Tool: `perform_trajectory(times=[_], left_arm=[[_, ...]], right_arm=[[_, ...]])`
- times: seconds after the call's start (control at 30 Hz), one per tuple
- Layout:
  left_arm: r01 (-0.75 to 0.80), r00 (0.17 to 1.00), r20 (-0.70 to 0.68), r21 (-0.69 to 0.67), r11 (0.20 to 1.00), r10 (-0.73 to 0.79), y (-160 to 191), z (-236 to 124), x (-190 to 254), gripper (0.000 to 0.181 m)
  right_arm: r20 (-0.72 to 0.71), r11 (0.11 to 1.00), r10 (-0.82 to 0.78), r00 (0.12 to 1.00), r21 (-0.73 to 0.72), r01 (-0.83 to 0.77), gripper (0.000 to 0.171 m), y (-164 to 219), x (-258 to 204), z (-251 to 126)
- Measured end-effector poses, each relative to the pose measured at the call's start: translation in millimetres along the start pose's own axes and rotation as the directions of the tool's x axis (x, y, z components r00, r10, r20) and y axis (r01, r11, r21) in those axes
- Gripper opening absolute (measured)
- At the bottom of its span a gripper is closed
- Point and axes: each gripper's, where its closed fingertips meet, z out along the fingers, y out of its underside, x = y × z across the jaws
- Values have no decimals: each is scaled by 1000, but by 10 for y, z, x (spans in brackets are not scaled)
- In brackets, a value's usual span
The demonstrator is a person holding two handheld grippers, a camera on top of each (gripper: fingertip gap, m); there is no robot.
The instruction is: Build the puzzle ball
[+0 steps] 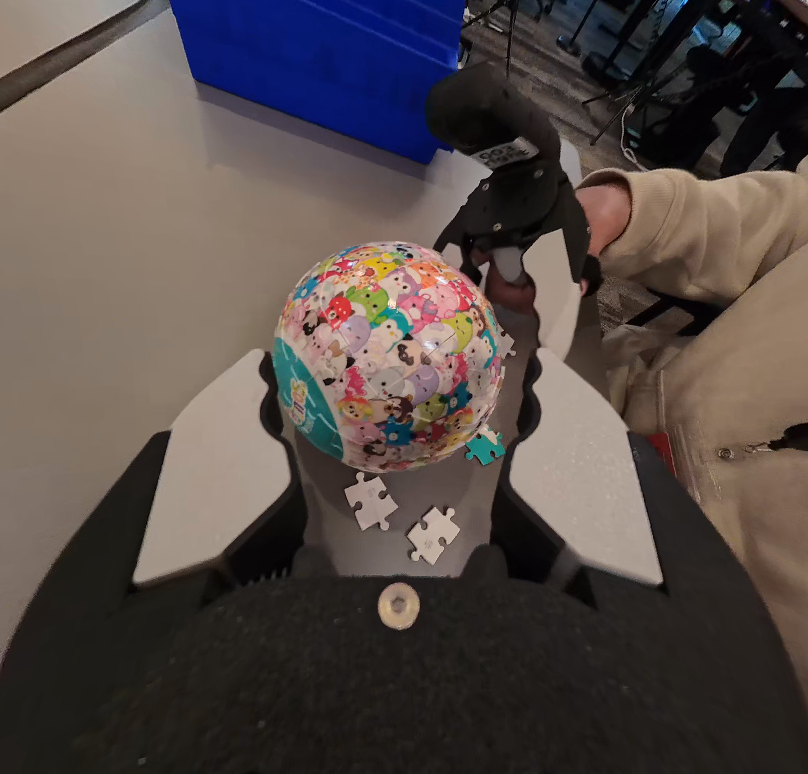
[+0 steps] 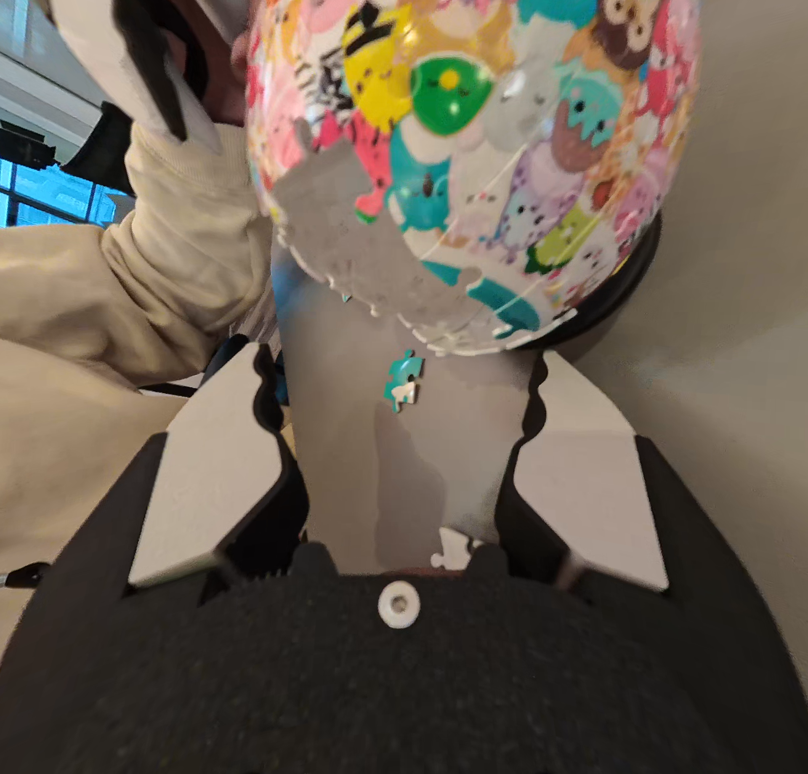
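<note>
Left wrist view: puzzle ball [image 1: 387, 355] sits between spread fingers [image 1: 227, 407].

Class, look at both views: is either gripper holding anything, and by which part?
Nothing is held. The left gripper and right gripper are both open; the puzzle ball sits between the left one's fingers, ungripped.

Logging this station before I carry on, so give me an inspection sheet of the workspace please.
Surface: pale grey table.
Job's things: puzzle ball nearly built, gap in its shell; teal loose piece colour side up; two loose pieces white side up.
Clutter: blue bin.
Grippers: left tool open around the ball; right tool open, empty.
Cables: white cord on the floor.
Surroundings: dark stands and furniture legs; beige sleeve.
</note>
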Motion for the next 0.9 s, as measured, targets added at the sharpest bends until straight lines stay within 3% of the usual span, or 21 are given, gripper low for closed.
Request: perform_trajectory(times=[0.33,0.7,0.9], left_arm=[[34,999,5,27,999,-34,92,60,18,105],[135,990,18,111,985,-138,255,-114,-41,103],[142,988,-65,79,987,-137,79,-99,-125,111]], right_arm=[[-4,999,22,1000,37,-22,111,-230,42,-60],[-74,993,-119,990,-36,117,113,-532,139,-110],[-69,992,-115,991,48,119,120,-513,195,-282]])
